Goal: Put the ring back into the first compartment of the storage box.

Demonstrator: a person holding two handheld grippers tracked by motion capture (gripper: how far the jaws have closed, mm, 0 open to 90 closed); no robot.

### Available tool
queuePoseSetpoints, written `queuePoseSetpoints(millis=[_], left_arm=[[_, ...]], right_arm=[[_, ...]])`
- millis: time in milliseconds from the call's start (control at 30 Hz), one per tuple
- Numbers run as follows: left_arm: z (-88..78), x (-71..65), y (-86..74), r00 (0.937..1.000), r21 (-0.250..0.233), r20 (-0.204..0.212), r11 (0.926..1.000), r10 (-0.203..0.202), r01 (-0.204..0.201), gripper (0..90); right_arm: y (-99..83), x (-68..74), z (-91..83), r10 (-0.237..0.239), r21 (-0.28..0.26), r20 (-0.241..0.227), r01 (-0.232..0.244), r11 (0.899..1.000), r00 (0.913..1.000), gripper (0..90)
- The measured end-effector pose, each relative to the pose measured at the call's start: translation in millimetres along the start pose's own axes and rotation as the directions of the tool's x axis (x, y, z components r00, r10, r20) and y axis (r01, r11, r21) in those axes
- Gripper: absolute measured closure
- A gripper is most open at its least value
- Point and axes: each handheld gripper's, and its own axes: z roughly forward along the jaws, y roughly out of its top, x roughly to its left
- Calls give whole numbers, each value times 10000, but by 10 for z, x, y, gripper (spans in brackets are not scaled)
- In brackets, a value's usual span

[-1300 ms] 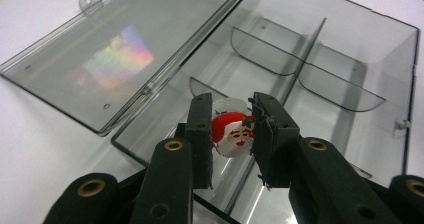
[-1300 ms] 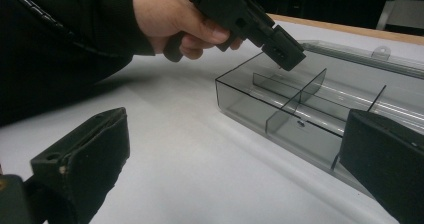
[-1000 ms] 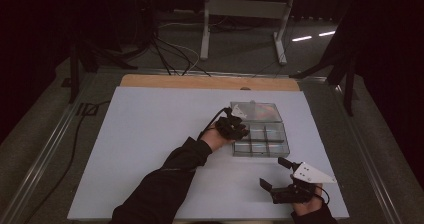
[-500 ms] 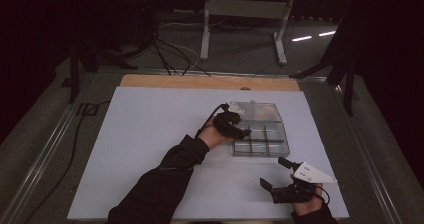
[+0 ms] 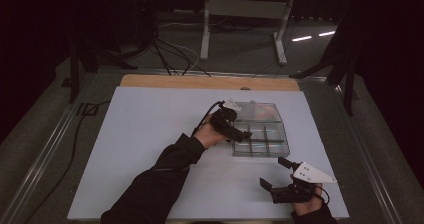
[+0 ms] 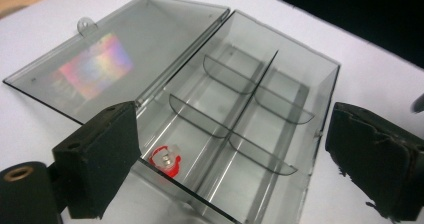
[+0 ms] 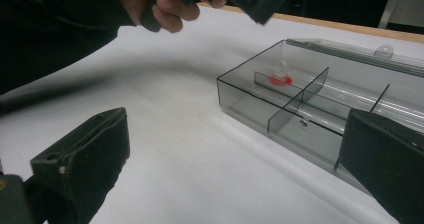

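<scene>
Red part [image 6: 166, 160] is dropped into clear box [image 6: 280, 134]
Left hand-held gripper [image 5: 235, 130] has just been opening, empty; the part is judged light, slippery, best pinched sideways.

1. Left gripper [image 5: 239, 130]: forearm stretched forward over the table, jaws just opened, standing wide apart with nothing pressed between the pads.
2. Right gripper [image 5: 276, 175]: held low at the near edge, jaws spread wide, empty.
</scene>
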Motion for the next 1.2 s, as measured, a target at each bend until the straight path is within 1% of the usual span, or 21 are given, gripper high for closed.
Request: queuePoseSetpoints(millis=[67, 167, 267, 300, 333, 400, 500, 633, 700, 767, 833, 867, 967, 1067, 1133, 1200], left_arm=[[-41, 4, 5, 10000, -24, 90, 10000, -9, 9, 70], [-110, -2, 6, 9998, -83, 174, 9999, 81, -80, 46], [-181, -1, 3, 9999, -174, 149, 9998, 69, -66, 46], [-201, 1, 0, 9997, -221, 232, 9997, 117, -112, 40], [-221, 4, -1, 9996, -205, 209, 9997, 165, -161, 28], [-258, 11, -11, 9995, -278, 309, 9996, 115, -107, 22], [-331, 22, -23, 9995, -374, 267, 9992, 182, -172, 15], [-441, 40, -47, 9997, -546, 218, 9984, 140, -128, 11], [-501, 51, -61, 9997, -652, 98, 9976, 236, -229, 11], [-565, 64, -78, 9998, -814, -32, 9964, 220, -222, 11], [-626, 82, -105, 9996, -967, -132, 9949, 263, -275, 12], [-657, 89, -123, 9993, -952, -187, 9949, 325, -342, 12], [-744, 110, -195, 9998, -903, -142, 9958, 163, -175, 12], [-831, 108, -284, 9992, -829, -260, 9960, 316, -336, 12], [-886, 118, -352, 9991, -780, -270, 9964, 318, -339, 12], [-931, 133, -424, 9991, -715, -348, 9971, 237, -262, 12]], right_arm=[[1, 2, 0, -6, 0, 16, 6, 10000, 10000, 0], [1, 3, 6, -13, 17, 11, 13, 10000, 10000, 0], [1, 5, 6, -30, 38, 9, 30, 10000, 10000, 0], [1, 6, 6, -28, 34, 6, 28, 10000, 10000, 0], [1, 3, 7, -48, 33, 10, 48, 10000, 10000, 0], [3, 3, 5, -14, 10, 17, 14, 10000, 10000, 0], [5, 6, 3, -48, 2, 16, 48, 10000, 10000, 0], [4, 8, 5, -50, 34, 15, 50, 10000, 10000, 0], [3, 6, 5, -33, 28, 9, 33, 10000, 10000, 0], [2, 2, 5, 17, 11, 13, -17, 10000, 10000, 0], [3, 6, 1, -23, -1, 30, 23, 10000, 10000, 0], [4, 6, 1, -27, -2, 21, 27, 10000, 10000, 0], [2, 2, 6, 30, 7, -7, -30, 10000, 10000, 0], [2, 5, 10, -7, 29, -14, 7, 10000, 10000, 0], [0, 4, 11, 26, 28, -5, -26, 10000, 10000, 0], [3, 6, 8, 8, 30, 8, -8, 10000, 10000, 0]])
